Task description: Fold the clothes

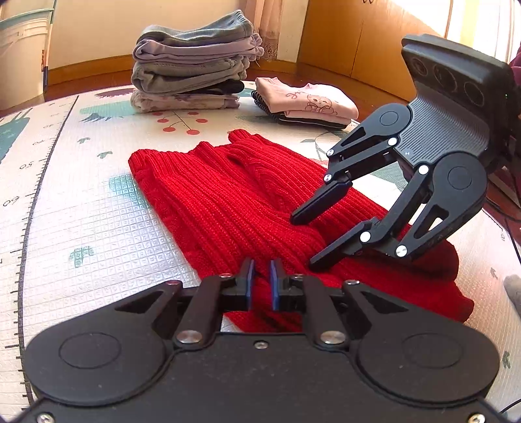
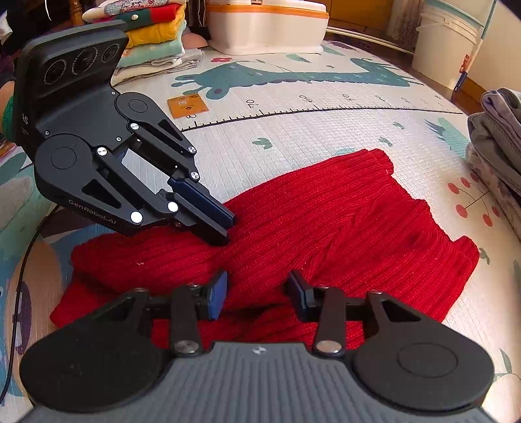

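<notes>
Sweater (image 1: 228,201): red ribbed knit, lying partly folded on the play mat (image 1: 81,211), a sleeve laid across the body; in the middle of the mat, under both claws.
Left claw (image 1: 261,276): blue pads nearly together with a thin slit between; tips down at the knit's near edge; no cloth visibly pinched, so closed on nothing as far as can be told.
Right claw (image 2: 257,286): fingers spread with a clear gap, both tips resting on or just above the red knit; nothing clamped.
Grey stack (image 1: 192,61): folded grey and lilac garments piled at the mat's far side.
Pink stack (image 1: 306,104): folded pink top with a cartoon print, on dark striped pieces, just beside the grey stack.
Coloured stack (image 2: 153,35): yellow, red and pale folded clothes at the mat's other end.
White lidded box (image 2: 267,29): orange-trimmed lid shut, contents hidden.
White bucket (image 2: 446,42): off the mat's corner, inside not visible.
</notes>
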Tool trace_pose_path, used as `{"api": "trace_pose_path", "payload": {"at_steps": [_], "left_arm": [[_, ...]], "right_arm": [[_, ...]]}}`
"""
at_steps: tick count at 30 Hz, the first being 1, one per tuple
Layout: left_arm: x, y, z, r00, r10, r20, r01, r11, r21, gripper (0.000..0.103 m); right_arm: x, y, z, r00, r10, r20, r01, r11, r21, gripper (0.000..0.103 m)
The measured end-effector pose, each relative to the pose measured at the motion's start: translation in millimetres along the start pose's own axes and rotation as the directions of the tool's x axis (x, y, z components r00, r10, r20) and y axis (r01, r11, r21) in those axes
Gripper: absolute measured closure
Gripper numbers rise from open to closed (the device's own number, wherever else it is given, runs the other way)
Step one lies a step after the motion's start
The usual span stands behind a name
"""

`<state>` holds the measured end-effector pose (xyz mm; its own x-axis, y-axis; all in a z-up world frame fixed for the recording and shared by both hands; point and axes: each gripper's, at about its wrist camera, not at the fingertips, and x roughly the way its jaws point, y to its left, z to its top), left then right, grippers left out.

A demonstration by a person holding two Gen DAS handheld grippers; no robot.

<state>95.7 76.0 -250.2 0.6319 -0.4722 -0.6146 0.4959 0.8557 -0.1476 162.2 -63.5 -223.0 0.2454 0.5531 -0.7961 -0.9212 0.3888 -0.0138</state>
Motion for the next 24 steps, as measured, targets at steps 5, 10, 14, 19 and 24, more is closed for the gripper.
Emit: {"api": "trace_pose_path", "payload": {"at_steps": [5, 10, 14, 19, 24], "left_arm": [[-26.3, -7.0, 0.0, 0.997, -0.068, 0.033, 0.069, 0.997, -0.031, 0.094], [-9.5, -16.9, -19.4, 0.999, -0.033, -0.024, 0.033, 0.999, -0.003, 0.093], [-15.9, -16.5, -13.6, 0.999, -0.035, -0.034, 0.035, 0.999, -0.013, 0.091], [-52.6, -22.3, -4.6, 1.0, -0.022, 0.004, 0.022, 0.999, 0.048, 0.079], [-81.4, -63.7, -16.2, 0.998, -0.056, -0.006, 0.055, 0.956, 0.289, 0.056]], "right_arm": [[-20.0, 3.4, 5.3, 0.998, 0.004, 0.057, -0.003, 1.0, -0.013, 0.062], [-8.9, 11.4, 1.8, 0.999, 0.025, 0.02, -0.024, 0.999, -0.032, 0.063], [1.5, 9.2, 2.4, 0.999, 0.037, -0.006, -0.037, 0.999, 0.001, 0.063], [-31.3, 4.8, 5.2, 0.998, 0.039, 0.041, -0.039, 0.999, 0.008, 0.064], [-83.2, 26.5, -24.8, 0.998, -0.018, 0.065, 0.023, 0.997, -0.078, 0.064]]}}
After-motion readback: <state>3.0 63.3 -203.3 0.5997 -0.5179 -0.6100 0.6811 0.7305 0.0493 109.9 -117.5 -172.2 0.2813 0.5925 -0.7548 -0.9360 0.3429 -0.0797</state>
